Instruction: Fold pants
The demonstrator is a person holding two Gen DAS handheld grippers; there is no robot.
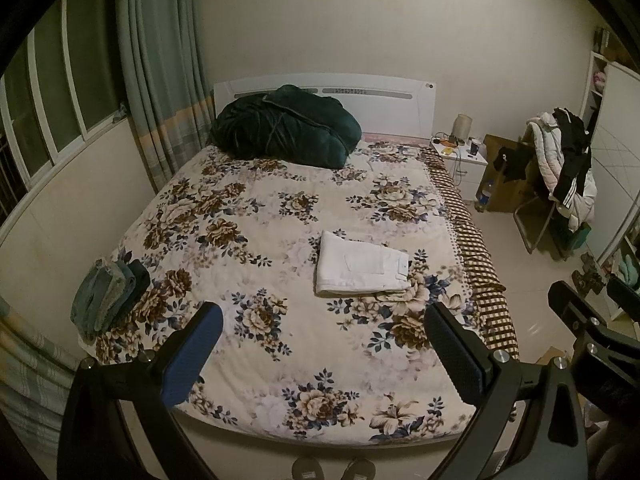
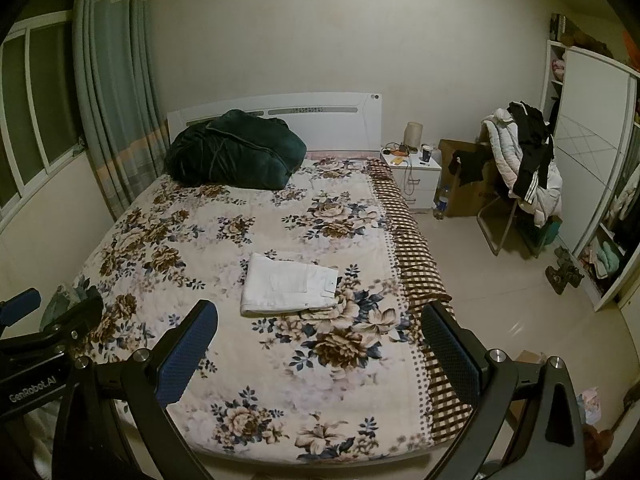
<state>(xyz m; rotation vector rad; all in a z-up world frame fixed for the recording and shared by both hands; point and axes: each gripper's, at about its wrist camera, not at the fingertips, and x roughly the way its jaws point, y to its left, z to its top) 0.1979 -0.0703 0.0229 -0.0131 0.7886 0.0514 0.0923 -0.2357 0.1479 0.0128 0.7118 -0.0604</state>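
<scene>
One bed (image 1: 208, 240) fills the middle of both views, spread with a flowered cover. A dark green blanket (image 1: 284, 126) is bundled at its head, upper centre of the frame, against the white headboard (image 1: 384, 98). The white pants (image 1: 360, 266) lie folded into a flat rectangle on the cover, a little right of centre — nothing touches them. A small stack of folded jeans (image 1: 108, 296) sits at the bed's left edge. Low in each frame, the left gripper (image 1: 322, 328) and the right gripper (image 2: 318, 326) hang above the foot of the bed — fingers spread wide, holding nothing.
</scene>
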